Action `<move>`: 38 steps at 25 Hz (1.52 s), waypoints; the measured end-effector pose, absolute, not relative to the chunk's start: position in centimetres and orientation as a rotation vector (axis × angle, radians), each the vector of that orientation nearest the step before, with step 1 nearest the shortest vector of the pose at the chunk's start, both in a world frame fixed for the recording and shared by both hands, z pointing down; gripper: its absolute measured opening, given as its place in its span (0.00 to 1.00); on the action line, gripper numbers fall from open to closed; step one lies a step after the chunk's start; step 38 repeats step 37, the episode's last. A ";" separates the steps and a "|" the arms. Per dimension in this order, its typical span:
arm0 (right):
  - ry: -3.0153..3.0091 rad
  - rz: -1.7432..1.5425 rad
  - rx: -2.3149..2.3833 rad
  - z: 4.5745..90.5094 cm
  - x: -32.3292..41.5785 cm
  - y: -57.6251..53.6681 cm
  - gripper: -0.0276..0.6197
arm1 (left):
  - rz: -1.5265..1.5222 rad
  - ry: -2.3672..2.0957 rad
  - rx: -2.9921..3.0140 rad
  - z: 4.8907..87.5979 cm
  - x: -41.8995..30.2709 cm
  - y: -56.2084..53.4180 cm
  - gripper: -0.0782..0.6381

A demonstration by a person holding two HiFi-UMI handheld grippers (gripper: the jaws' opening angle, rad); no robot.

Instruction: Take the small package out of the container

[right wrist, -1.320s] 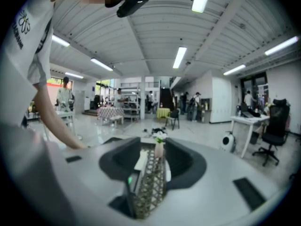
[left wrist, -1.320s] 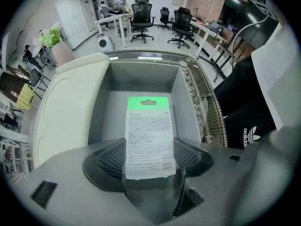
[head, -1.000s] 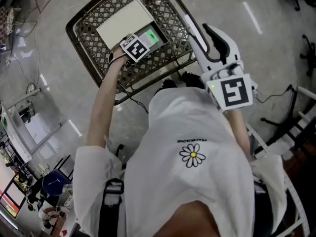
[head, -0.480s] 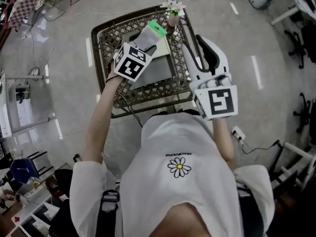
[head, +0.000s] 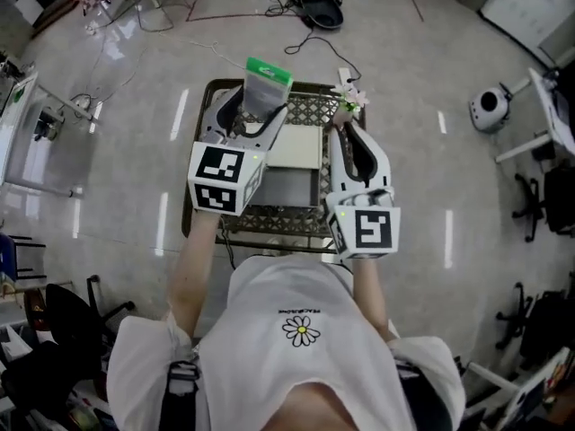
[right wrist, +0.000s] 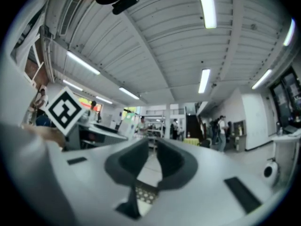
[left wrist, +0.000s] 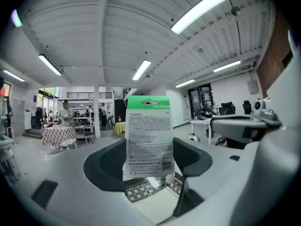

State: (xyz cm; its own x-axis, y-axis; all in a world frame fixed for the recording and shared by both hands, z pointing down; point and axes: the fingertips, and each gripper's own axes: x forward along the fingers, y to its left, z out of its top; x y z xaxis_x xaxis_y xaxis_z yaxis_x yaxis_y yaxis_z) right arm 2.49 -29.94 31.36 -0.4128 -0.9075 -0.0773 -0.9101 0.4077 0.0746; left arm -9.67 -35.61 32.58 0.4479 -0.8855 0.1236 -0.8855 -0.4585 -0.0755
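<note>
L claw [head: 255, 124] raised over basket [head: 269, 219], clamped on pkg [head: 267, 84]; R claw [head: 347, 138] alongside, closing, empty.

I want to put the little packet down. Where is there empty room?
Bare floor lies left of the basket, and right of it up to the round white device. Inside the basket is crowded: a white box and grey box fill most of it.

Open-plan lab-workshop hall, as I found it: ribbed ceiling [left wrist: 117, 32] with strip lights [left wrist: 202, 11]; glossy grey floor [head: 117, 133] strewn with cables [head: 316, 14]; wheeled office chairs [head: 550, 200]; white tables [left wrist: 207, 122]; one check-clothed table [left wrist: 59, 134]; people [left wrist: 64, 111] stood at the back.
</note>
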 end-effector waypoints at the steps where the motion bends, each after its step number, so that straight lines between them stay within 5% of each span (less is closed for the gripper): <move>1: 2.605 0.154 -1.705 31.2 2.3 -30.1 0.15 | 0.161 -1.670 2.653 31.9 -10.5 -35.0 0.56; 10: 2.574 0.153 -1.712 31.9 0.4 -30.0 0.10 | -0.317 -1.975 2.411 30.5 -16.9 -29.8 0.56; 38: 2.525 0.193 -1.788 31.7 0.6 -29.6 0.09 | -0.349 -2.030 2.476 29.0 -16.7 -28.8 0.56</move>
